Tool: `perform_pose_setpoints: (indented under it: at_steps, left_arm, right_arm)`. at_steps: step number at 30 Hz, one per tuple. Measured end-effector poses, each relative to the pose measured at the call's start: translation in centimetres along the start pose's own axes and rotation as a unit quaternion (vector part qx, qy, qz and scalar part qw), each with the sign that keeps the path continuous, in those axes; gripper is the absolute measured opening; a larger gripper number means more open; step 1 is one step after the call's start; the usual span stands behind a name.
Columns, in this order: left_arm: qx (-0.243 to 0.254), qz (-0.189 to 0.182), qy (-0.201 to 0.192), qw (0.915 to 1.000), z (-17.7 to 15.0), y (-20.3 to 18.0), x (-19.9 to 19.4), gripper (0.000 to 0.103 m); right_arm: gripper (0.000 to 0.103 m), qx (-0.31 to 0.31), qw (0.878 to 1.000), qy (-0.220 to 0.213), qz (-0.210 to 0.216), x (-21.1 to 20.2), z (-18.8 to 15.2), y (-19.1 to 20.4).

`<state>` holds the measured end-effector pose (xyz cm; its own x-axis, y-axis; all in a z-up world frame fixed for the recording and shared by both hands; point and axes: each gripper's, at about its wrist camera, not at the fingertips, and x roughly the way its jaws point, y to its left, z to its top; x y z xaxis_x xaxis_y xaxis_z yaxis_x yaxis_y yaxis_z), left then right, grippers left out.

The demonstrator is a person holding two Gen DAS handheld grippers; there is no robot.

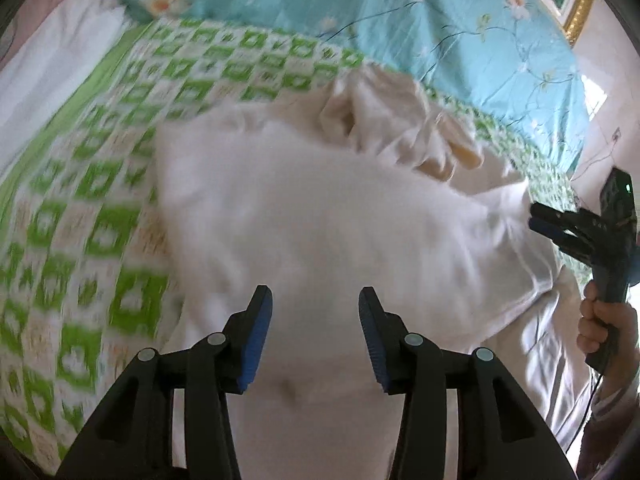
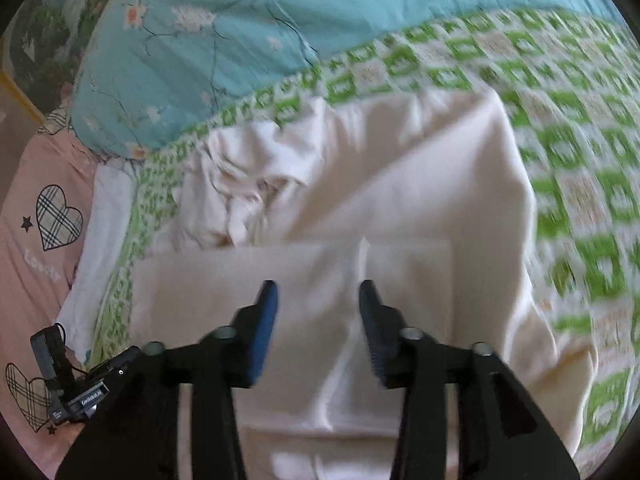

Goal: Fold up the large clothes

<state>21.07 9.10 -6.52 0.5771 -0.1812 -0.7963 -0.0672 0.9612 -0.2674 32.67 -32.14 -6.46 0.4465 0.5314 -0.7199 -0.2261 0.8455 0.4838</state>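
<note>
White garment [image 2: 420,184] under both empty, parted hand-held grippers [image 1: 316,312] [image 2: 318,304]; "Lovely" on pink pillow [image 2: 40,208].

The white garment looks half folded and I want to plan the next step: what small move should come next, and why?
Probably bring the right tool to the bunched cloth at the far end of the white garment and smooth it flat. Both tools stand open above the cloth, holding nothing, and that crumpled end spoils an otherwise flat fold on the green checked bedspread.

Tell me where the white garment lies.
The white garment lies in both views' centre on the green checked bedspread, below the blue floral quilt.
</note>
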Motion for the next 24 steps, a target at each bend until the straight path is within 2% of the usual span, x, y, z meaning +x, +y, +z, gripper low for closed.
perform_pose_setpoints:
  at_steps: [8, 11, 13, 18, 19, 20, 21, 22, 24]
  left_arm:
    - [-0.005, -0.016, -0.024, 0.9996, 8.7, -1.1, 3.2, 0.048]
    - [-0.004, -0.026, -0.021, 0.9994, 10.7, -1.4, 4.7, 0.048]
    - [0.001, -0.034, -0.017, 0.9993, 11.5, -1.8, 5.8, 0.049]
    - [0.026, -0.071, -0.008, 0.9971, 12.3, -4.0, 8.5, 0.063]
    - [0.033, -0.070, -0.005, 0.9970, 12.5, -4.4, 9.1, 0.065]
    - [0.044, -0.065, 0.002, 0.9969, 12.8, -5.1, 10.2, 0.065]
    - [0.051, -0.057, 0.007, 0.9971, 12.9, -5.5, 10.9, 0.063]
    - [0.057, -0.047, 0.010, 0.9972, 13.1, -5.9, 11.5, 0.057]
    - [0.068, -0.033, 0.017, 0.9970, 13.8, -6.1, 12.7, 0.004]
  right_arm:
    - [0.044, -0.036, 0.998, -0.021, 0.053, 3.3, 6.5, 4.8]
    - [0.045, -0.063, 0.997, -0.021, 0.034, 5.6, 9.2, 6.3]
    - [0.046, -0.085, 0.996, -0.006, 0.020, 7.6, 10.6, 7.1]
    - [0.046, -0.116, 0.992, 0.038, -0.024, 12.4, 11.6, 7.2]
    - [0.042, -0.117, 0.992, 0.046, -0.026, 13.2, 11.6, 7.0]
    - [0.033, -0.119, 0.991, 0.049, -0.027, 13.7, 11.6, 6.8]
    - [0.009, -0.120, 0.991, 0.049, -0.027, 14.0, 11.7, 6.7]
    - [0.007, -0.119, 0.991, 0.051, -0.026, 14.2, 11.9, 6.4]
    - [0.007, -0.110, 0.993, 0.037, -0.014, 13.6, 12.3, 6.3]
